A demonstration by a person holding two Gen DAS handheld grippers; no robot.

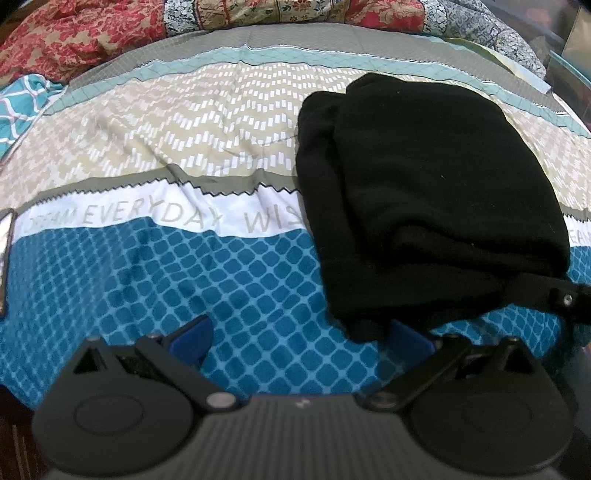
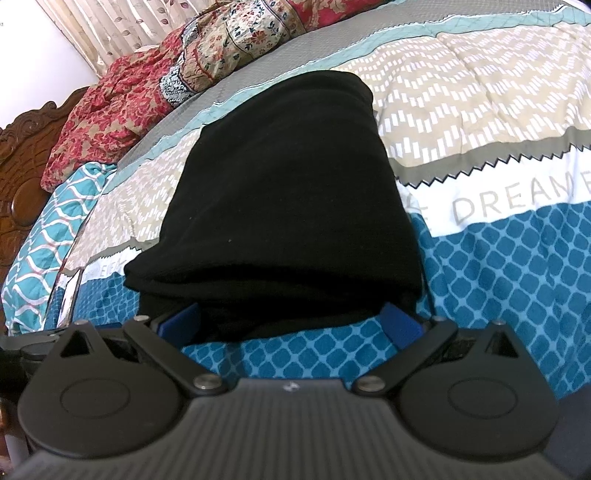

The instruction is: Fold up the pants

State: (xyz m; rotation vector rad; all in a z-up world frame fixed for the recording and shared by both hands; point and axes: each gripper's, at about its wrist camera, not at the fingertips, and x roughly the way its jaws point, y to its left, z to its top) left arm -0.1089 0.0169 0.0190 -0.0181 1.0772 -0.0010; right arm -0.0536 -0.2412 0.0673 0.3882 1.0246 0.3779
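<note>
The black, soft-knit pants [image 1: 424,195] lie folded into a thick rectangular stack on a patterned bedspread [image 1: 184,266] with bands of blue tiles, white lettering, beige chevrons, pale teal and grey. In the left wrist view the stack fills the centre-right of the frame, its layered near edge reaching down toward the lower middle. In the right wrist view the same stack [image 2: 280,177] sits in the middle of the frame, running from the lower centre up toward the top, its stacked folds visible along the near edge.

The left gripper [image 1: 299,341] sits at the bottom of its frame with the two blue fingers [image 1: 192,338] spread wide apart. Its right-hand finger touches or lies just under the near left corner of the pants; nothing is pinched between them, and blue-tiled bedspread shows in the gap.

The right gripper [image 2: 291,326] is likewise at the bottom of its frame, its blue fingers [image 2: 400,325] spread wide, one on either side of the near edge of the stack. The fabric edge lies between the fingertips, but the fingers are not pressed onto it. Part of the right gripper also shows at the right edge of the left wrist view, against the near right corner of the stack.

A crumpled red and floral quilt [image 2: 122,107] lies along the upper left of the right wrist view, with a teal-and-white wavy-patterned cloth [image 2: 55,229] below it at the left edge, a carved dark wooden headboard [image 2: 22,170] beside that, and a beige leaf-print curtain [image 2: 110,26] at the top left.
</note>
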